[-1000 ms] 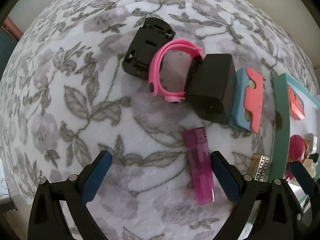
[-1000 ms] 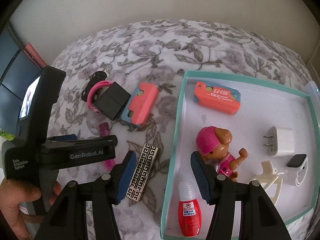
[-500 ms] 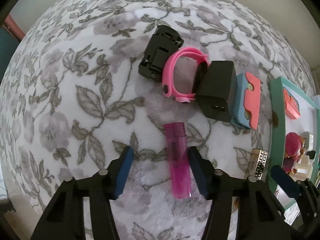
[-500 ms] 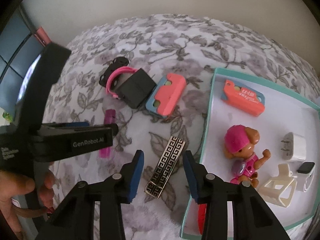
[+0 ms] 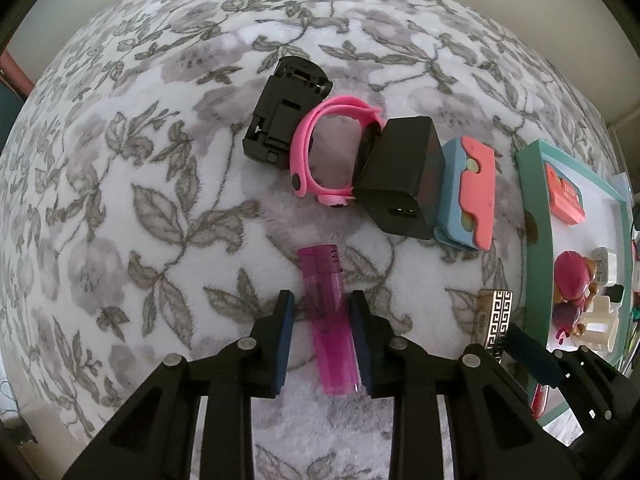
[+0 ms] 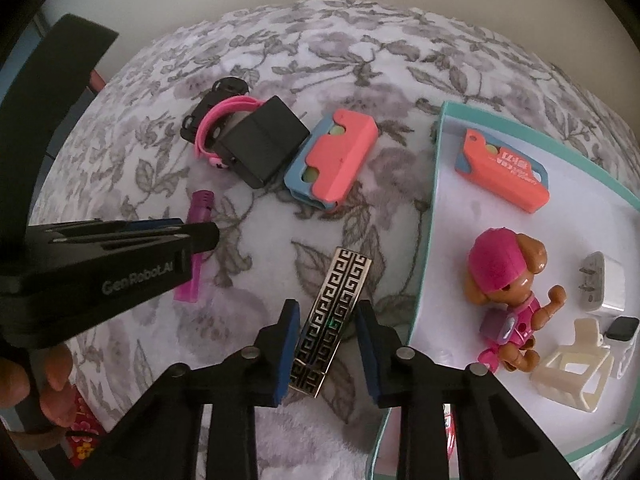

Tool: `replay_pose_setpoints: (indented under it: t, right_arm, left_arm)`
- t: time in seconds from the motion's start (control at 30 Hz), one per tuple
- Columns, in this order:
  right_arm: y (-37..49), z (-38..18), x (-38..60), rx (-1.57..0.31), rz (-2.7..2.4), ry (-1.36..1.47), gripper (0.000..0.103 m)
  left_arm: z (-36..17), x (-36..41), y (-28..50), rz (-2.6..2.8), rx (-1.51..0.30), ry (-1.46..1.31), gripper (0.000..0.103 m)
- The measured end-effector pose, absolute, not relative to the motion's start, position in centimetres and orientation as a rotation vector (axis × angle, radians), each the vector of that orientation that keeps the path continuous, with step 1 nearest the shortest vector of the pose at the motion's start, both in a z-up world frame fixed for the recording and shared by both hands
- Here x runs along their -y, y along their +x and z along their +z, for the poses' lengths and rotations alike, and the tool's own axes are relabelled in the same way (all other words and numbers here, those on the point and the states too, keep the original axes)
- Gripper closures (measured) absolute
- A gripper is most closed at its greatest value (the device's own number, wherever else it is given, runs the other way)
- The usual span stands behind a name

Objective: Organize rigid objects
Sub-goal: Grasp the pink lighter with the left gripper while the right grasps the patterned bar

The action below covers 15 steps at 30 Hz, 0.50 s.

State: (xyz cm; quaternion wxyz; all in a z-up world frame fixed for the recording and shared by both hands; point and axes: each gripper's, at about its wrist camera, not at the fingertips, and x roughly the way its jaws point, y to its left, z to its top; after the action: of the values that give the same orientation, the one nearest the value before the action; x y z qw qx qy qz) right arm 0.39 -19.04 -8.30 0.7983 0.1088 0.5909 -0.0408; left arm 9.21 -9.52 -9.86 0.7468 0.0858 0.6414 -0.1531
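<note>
A translucent pink lighter (image 5: 326,320) lies on the flowered cloth between the pads of my left gripper (image 5: 320,296). Its jaws are closing; the right pad is at the lighter's side and a narrow gap shows on the left. A gold-and-black patterned lighter (image 6: 334,316) lies slanted between the pads of my right gripper (image 6: 327,305). Those jaws are closing too, with slim gaps on both sides. The teal tray (image 6: 428,240) stands just right of it. In the right wrist view the left gripper (image 6: 200,236) hangs over the pink lighter (image 6: 198,208).
On the cloth lie a black clip (image 5: 286,116), a pink wristband (image 5: 308,152), a black charger (image 5: 404,176) and a blue-and-coral case (image 5: 466,196). The tray holds a coral case (image 6: 504,176), a toy dog (image 6: 504,280), a white plug (image 6: 604,284) and a white frame (image 6: 572,376).
The left jaws have narrowed around the pink lighter, which now lies centred between them. The right gripper shifted left from the tray's edge onto the patterned lighter, sank a little, and its jaws narrowed.
</note>
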Motion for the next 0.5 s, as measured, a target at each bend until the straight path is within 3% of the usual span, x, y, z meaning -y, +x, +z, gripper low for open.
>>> replay_pose_setpoints:
  t: [0.5]
  right_arm:
    - [1.1, -9.2, 17.4, -1.27, -0.111, 0.108, 0.074]
  left_arm:
    - [-10.1, 9.7, 8.9, -0.344, -1.381, 0.249, 0.074]
